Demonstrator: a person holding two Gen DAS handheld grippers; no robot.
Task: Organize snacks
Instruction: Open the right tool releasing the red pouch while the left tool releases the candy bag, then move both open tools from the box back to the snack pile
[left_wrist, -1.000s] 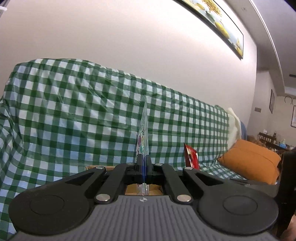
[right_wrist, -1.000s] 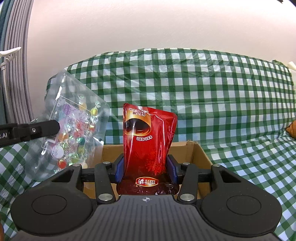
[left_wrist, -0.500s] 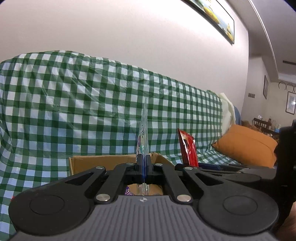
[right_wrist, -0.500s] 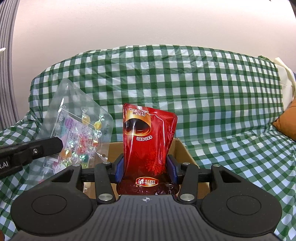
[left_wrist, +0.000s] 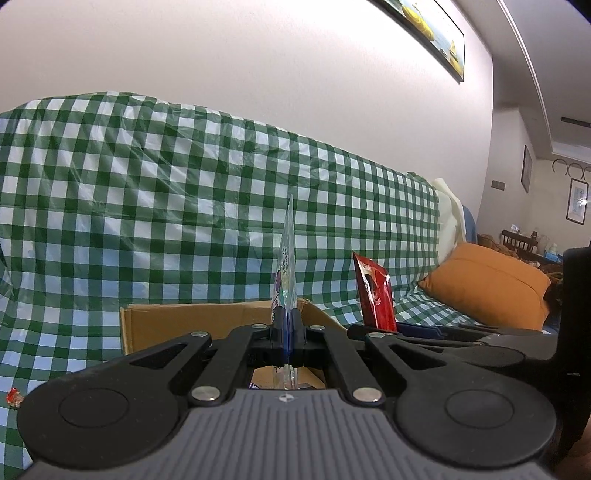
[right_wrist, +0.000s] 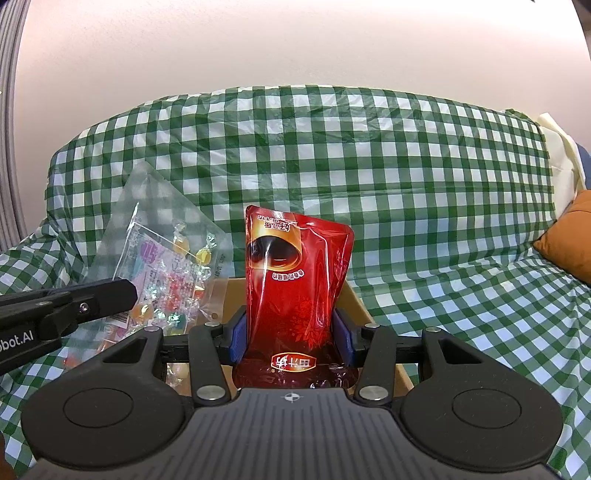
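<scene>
My left gripper is shut on a clear bag of wrapped candies, seen edge-on; the same bag shows flat at the left of the right wrist view, held by the left gripper's fingers. My right gripper is shut on a red snack pouch, held upright; the pouch also shows in the left wrist view. Both bags hang over an open cardboard box, whose rim also shows in the right wrist view.
The box sits on a sofa covered with a green-and-white checked cloth. An orange cushion lies at the right end. A small red wrapper lies on the cloth at far left. A wall stands behind the sofa.
Both grippers have come lower and closer to the box with their bags still held; the box shows larger in the left wrist view.
</scene>
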